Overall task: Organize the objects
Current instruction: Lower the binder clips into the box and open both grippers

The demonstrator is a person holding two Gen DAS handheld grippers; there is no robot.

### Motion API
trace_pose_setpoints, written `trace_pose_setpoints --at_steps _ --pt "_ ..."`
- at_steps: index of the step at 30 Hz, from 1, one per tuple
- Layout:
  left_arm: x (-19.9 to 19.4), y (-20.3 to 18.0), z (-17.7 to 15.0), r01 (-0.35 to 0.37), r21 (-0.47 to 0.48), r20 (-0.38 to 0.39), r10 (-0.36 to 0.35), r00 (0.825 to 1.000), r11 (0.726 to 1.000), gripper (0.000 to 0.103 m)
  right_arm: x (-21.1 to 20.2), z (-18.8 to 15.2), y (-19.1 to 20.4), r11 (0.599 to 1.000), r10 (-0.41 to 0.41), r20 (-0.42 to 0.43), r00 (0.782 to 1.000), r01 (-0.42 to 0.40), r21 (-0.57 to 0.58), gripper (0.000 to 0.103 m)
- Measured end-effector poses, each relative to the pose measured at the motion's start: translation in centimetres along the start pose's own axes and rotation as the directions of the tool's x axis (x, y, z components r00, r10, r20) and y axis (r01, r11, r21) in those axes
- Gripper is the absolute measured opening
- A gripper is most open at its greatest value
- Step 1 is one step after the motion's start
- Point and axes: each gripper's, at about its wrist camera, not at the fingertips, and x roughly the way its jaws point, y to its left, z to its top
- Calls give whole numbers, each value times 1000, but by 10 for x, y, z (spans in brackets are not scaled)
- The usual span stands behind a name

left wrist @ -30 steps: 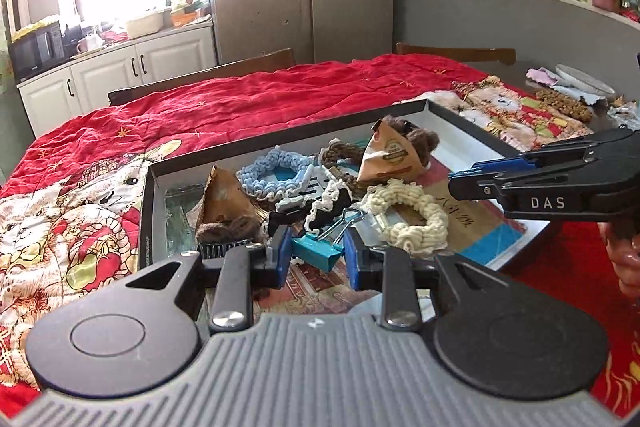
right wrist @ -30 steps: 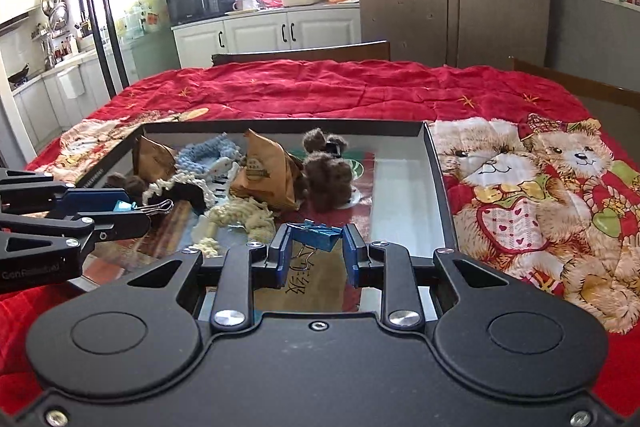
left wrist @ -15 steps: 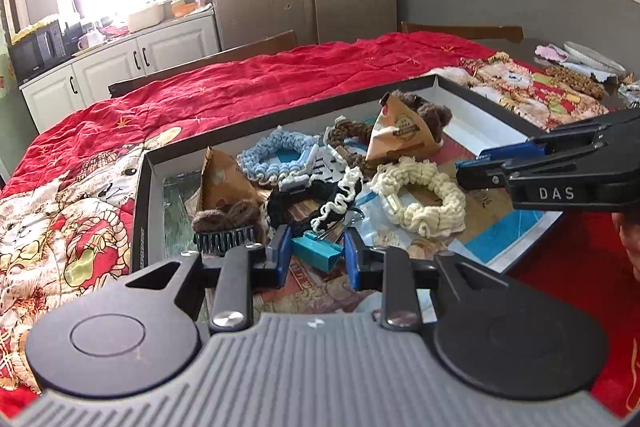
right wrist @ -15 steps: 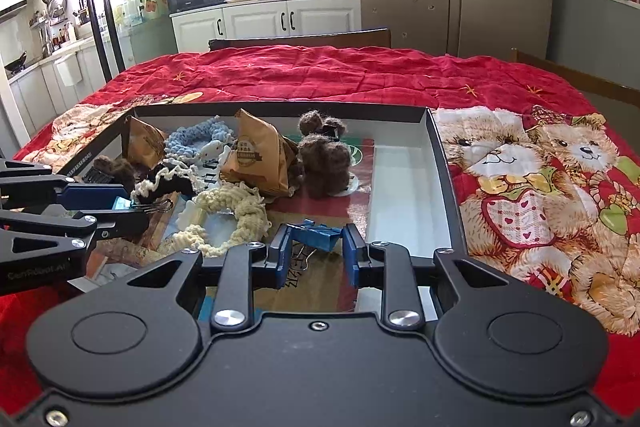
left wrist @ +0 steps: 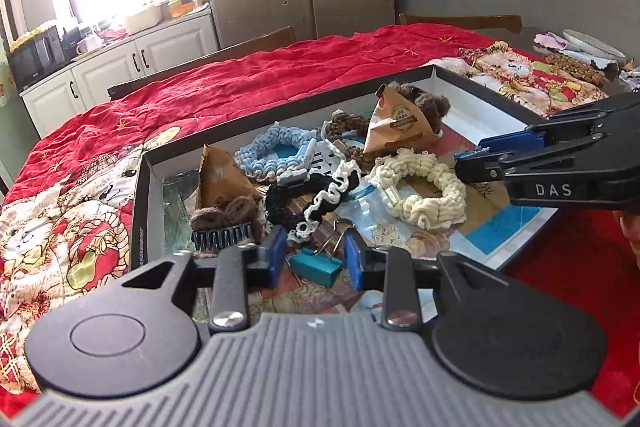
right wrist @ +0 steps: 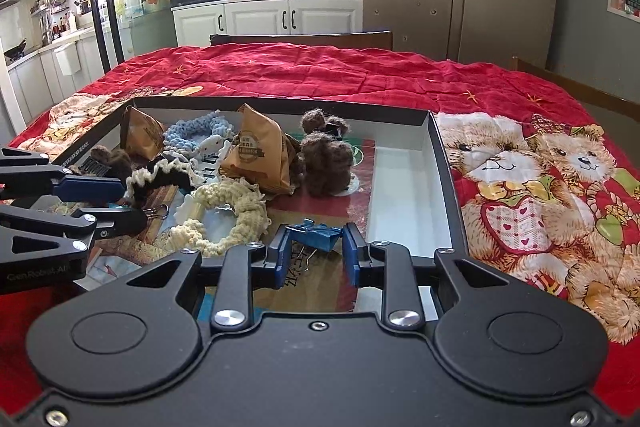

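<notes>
Sorting is under way over the shallow black tray [right wrist: 444, 163] on the red quilt [right wrist: 320, 71], both tools working its near edge. The left gripper [left wrist: 316, 259] straddles a teal binder clip [left wrist: 316, 269] lying on the tray floor at 6 o'clock, its blue pads spread and seemingly clear of it. The right gripper [right wrist: 314, 247] pinches a blue binder clip [right wrist: 314, 235], held slightly off the floor. Likely next: closing the left squarely on the clip body, clear of the black-and-white scrunchie [left wrist: 320, 203] just beyond.
</notes>
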Motion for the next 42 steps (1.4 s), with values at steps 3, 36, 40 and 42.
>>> trace_pose_setpoints --at_steps 3,36,40,42 --pt "-3 -1 1 4 2 6 -4 1000 1000 54 0 0 1 1000 7 -1 1000 -7 2 35" --pt "-135 -3 -14 -49 -177 90 66 994 983 103 -138 -8 17 1000 -5 106 994 5 3 59" --pt "-148 -9 -25 -71 -181 82 87 993 981 103 -153 -16 16 1000 -21 108 994 19 18 67" --pt "-152 -12 -30 -75 -198 72 91 993 977 103 -159 -22 17 1000 -22 107 994 21 10 70"
